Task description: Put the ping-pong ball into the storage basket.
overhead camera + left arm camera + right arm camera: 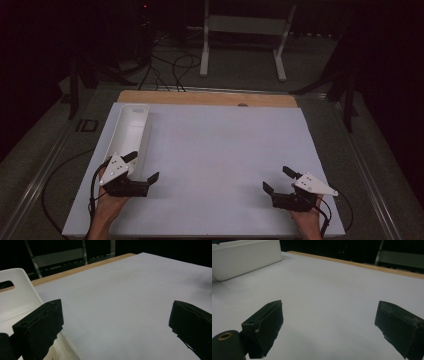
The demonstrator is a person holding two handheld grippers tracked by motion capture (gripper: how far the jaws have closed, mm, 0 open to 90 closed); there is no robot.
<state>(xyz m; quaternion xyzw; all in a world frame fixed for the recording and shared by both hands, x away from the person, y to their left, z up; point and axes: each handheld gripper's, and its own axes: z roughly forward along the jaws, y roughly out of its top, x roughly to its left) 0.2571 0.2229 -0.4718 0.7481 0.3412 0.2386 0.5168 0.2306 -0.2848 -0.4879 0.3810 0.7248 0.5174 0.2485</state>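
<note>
The left gripper (pixel 141 168) is hovering with jaws wide apart, holding nothing, just beside the near end of the white tray (pixel 131 131). The right gripper (pixel 279 179) is gaping too, empty above the white table (pixel 220 150), well apart from the tray

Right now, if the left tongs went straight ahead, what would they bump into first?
Probably nothing soon: the open left tongs face bare white table. The white tray sits just beside one jaw, so it might graze that, though depth is unclear.
</note>
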